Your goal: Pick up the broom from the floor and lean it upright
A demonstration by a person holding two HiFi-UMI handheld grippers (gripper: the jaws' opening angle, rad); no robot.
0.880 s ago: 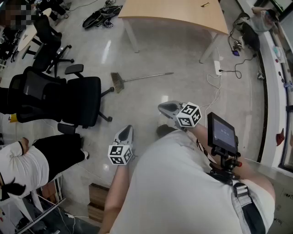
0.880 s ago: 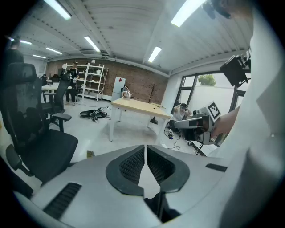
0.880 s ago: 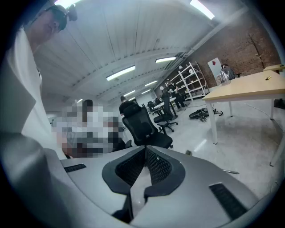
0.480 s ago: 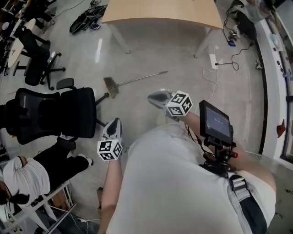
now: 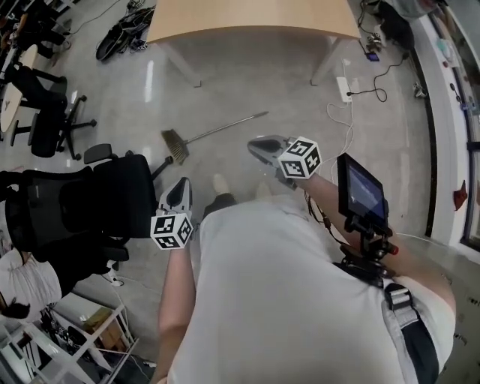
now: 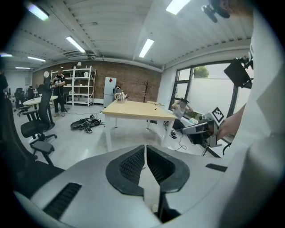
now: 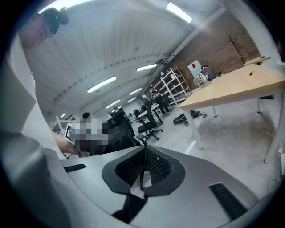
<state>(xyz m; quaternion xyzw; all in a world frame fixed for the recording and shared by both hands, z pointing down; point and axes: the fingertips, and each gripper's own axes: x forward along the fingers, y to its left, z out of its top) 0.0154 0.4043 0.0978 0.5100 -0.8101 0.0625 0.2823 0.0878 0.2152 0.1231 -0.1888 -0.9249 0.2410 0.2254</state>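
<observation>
Two grippers are held out ahead of the person's body, seen from the head view. Left gripper [image 5: 180, 189]: jaws pressed together, nothing between them, confirmed in the left gripper view, where the black pads meet along a thin line. Right gripper [image 5: 259, 145]: jaws likewise closed and empty, pads meeting in the right gripper view.

Broom [image 5: 217, 128] is found lying flat on the grey floor [image 5: 247, 82], untouched. It is placed beyond both grippers, between them and the wooden table [image 5: 247, 19]. Bristle head is turned to the left, farther out than the left gripper's jaws and close to the base of a black office chair [image 5: 97, 199]. The handle is angled up and to the right, its tip ending out past the right gripper's jaws. A clear gap of floor is seen between broom and each pair of jaws; contact is made by neither. The broom is not caught in either gripper view.
</observation>
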